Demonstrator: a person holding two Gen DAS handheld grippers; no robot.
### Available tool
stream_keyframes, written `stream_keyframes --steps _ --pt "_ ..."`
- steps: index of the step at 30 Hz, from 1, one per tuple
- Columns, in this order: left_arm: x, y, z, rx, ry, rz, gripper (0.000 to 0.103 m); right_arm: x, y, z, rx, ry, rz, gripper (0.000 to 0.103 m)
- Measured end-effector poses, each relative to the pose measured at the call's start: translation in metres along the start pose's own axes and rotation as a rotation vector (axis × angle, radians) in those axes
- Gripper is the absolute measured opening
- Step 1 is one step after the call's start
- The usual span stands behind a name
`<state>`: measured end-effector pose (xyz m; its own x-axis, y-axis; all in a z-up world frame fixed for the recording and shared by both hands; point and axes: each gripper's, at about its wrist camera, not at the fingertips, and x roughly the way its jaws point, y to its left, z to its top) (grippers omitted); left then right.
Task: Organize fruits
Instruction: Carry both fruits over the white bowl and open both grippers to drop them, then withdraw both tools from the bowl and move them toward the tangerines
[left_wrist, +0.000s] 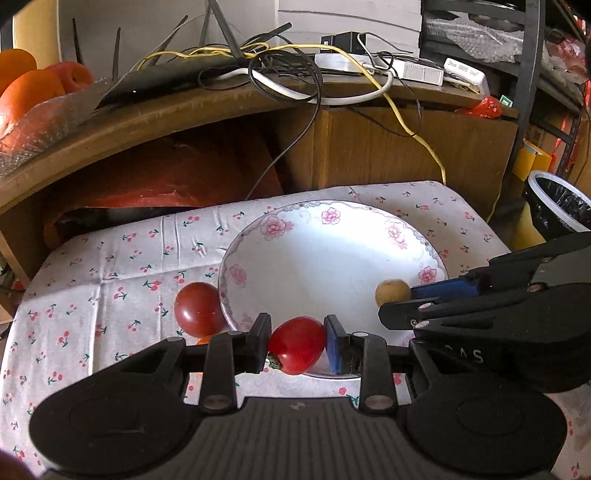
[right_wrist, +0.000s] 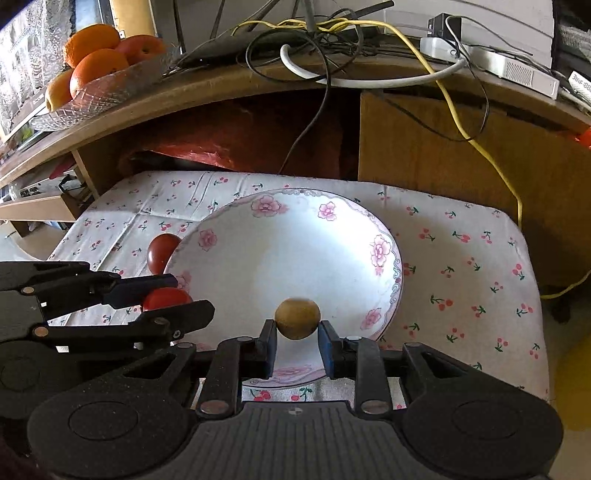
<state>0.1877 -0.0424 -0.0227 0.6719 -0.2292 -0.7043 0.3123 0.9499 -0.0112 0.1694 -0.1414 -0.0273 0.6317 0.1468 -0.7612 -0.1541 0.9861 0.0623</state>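
Note:
A white plate with pink flowers on its rim lies on the cherry-print cloth. My left gripper is shut on a small red tomato over the plate's near edge. My right gripper is shut on a small brown round fruit, held above the plate's near right part. A second red tomato rests on the cloth, touching the plate's left rim. A bit of orange fruit peeks out behind the left finger.
The cherry-print cloth covers a small table. Behind it stands a wooden desk with tangled cables and a glass bowl of oranges. A bin with a black liner stands at the right.

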Motion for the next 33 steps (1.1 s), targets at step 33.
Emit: stream_keyframes --steps 33 --pt "-0.029 0.001 -0.002 0.022 -0.035 0.016 0.051 -0.031 0.011 -0.006 -0.052 -0.072 -0.019 0.027"
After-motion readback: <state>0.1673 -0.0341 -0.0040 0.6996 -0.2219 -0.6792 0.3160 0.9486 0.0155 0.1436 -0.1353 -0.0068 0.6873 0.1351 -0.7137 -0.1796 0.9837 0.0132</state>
